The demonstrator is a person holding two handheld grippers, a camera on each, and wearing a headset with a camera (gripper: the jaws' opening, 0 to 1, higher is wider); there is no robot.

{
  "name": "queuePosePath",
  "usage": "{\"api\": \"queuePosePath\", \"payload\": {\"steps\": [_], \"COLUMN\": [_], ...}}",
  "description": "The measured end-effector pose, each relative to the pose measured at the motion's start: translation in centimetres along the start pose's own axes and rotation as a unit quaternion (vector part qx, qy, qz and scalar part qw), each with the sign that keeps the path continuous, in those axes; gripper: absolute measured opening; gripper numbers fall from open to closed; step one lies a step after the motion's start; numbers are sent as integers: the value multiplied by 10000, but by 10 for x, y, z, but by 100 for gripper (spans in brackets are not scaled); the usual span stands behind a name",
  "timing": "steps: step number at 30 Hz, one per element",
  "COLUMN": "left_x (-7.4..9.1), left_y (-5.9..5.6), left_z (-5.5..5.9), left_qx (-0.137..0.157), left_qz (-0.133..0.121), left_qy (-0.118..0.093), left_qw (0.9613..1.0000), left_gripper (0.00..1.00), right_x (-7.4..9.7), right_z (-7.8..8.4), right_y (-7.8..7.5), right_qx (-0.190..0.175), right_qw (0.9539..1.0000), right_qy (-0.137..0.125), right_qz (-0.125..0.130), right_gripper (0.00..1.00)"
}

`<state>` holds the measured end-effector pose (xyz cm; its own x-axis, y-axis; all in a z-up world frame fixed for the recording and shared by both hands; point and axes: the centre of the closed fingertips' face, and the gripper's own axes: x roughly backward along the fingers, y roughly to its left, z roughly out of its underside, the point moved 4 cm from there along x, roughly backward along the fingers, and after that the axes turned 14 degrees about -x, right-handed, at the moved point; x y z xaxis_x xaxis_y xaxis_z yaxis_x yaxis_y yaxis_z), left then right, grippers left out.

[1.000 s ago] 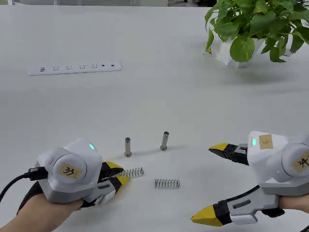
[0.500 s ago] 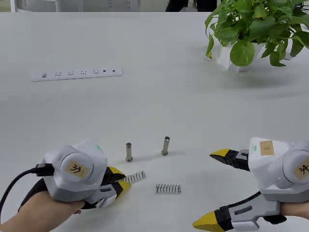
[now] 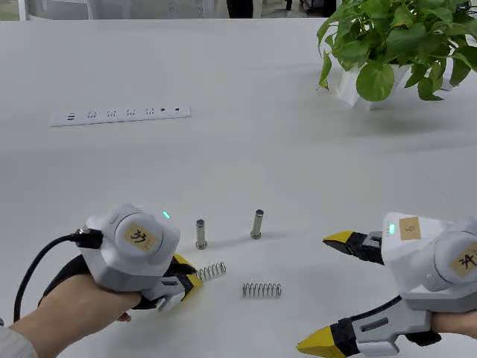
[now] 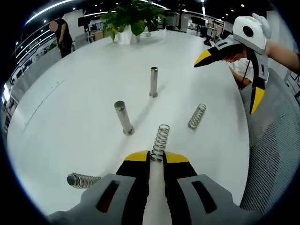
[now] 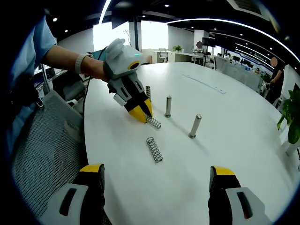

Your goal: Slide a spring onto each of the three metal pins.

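Spring [image 3: 212, 270] has tilted up in left claw [image 3: 193, 277].

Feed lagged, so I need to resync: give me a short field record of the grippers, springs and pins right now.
left gripper: shut on the held spring, gripped by one end
right gripper: open, holding nothing
loose spring: lying flat on the table, between the grippers
bare pins: nearer pin and farther pin, both upright
third pin: a spring already around it, beside the left gripper
remaining: two pins to fit
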<state>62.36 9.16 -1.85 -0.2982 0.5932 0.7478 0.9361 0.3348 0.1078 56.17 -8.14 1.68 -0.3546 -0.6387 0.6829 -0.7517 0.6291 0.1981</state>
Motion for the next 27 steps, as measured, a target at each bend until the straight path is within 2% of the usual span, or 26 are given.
{"api": "queuePosePath", "payload": {"steps": [6, 9, 11, 27], "left_x": [0, 0, 0, 2], "left_y": [1, 0, 0, -5], "left_z": [-2, -2, -1, 0], "left_qx": [139, 187, 324, 408], "left_qz": [19, 32, 44, -11], "left_qy": [99, 82, 73, -269], "left_qw": [9999, 9998, 9994, 9988], "left_gripper": [7, 7, 7, 7], "right_x": [-1, -2, -2, -3], "right_z": [0, 0, 0, 0], "right_y": [2, 3, 4, 7], "right_qx": [-10, -12, -12, -63], "right_qw": [10000, 10000, 10000, 9999], "right_qy": [-9, -10, -2, 1], "right_qz": [-13, -27, -34, -90], "right_gripper": [92, 92, 92, 91]}}
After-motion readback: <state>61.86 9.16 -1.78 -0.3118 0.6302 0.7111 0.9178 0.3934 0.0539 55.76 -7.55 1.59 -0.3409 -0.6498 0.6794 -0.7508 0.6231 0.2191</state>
